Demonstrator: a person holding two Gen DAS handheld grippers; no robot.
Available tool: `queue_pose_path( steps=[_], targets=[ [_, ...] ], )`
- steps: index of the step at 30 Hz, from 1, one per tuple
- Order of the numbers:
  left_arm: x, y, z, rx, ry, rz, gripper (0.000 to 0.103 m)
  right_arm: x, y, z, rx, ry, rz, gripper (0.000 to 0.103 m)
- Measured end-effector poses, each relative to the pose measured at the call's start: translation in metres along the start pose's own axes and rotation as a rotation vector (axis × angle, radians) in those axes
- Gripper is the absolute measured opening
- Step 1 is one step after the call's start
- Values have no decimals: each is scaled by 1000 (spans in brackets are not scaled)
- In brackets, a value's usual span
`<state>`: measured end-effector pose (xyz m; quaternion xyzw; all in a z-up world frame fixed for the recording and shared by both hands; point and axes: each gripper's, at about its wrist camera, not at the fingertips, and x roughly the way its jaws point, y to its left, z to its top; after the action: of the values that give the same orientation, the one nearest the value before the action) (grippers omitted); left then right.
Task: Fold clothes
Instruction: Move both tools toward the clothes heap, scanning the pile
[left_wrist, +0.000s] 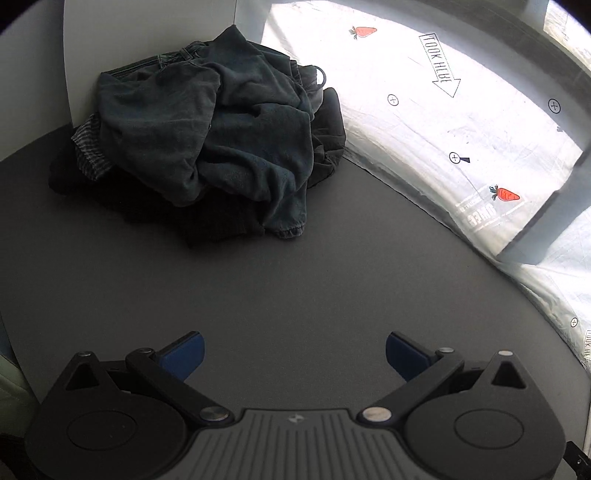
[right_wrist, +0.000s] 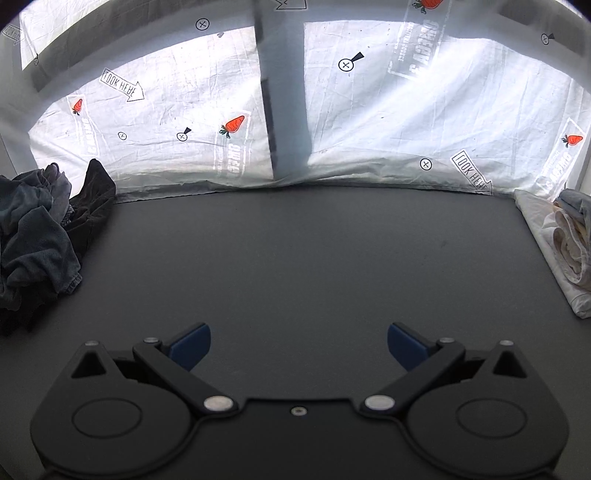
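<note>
Evidently both the left tool (left_wrist: 294, 354) and right tool (right_wrist: 299, 345) are hovering wide open and empty, needing next to pick a garment from the rumpled pile (left_wrist: 210, 140) on the worktop (left_wrist: 295, 277).

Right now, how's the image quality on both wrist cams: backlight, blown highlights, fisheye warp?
Left wrist view: strong backlight through the printed sheet blows it near white, while the clothes pile sits dark with its black layers crushed.

Right wrist view: the same glare behind the sheet, a window-frame shadow across it, the table's far edge bowed by the fisheye, corners vignetted.

Focus looks sharp in both.
</note>
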<state>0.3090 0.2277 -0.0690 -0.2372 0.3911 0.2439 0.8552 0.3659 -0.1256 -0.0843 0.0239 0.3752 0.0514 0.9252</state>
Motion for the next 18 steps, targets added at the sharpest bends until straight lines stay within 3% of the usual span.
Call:
queue_pose_path(
  steps=[4,8,13,18],
  targets=[
    [41,45,56,-59,-38,5,103,25,45,12,-2,4,14,103],
    [73,67,110,-56,-100,58,102,53,81,21,-25,31,2,103],
    [100,73,167,41,-259,151,99,84,104,31,-17,94,-48,103],
    [137,71,205,139,-307,286,71,105,115,42,3,109,-69,103]
  ],
)
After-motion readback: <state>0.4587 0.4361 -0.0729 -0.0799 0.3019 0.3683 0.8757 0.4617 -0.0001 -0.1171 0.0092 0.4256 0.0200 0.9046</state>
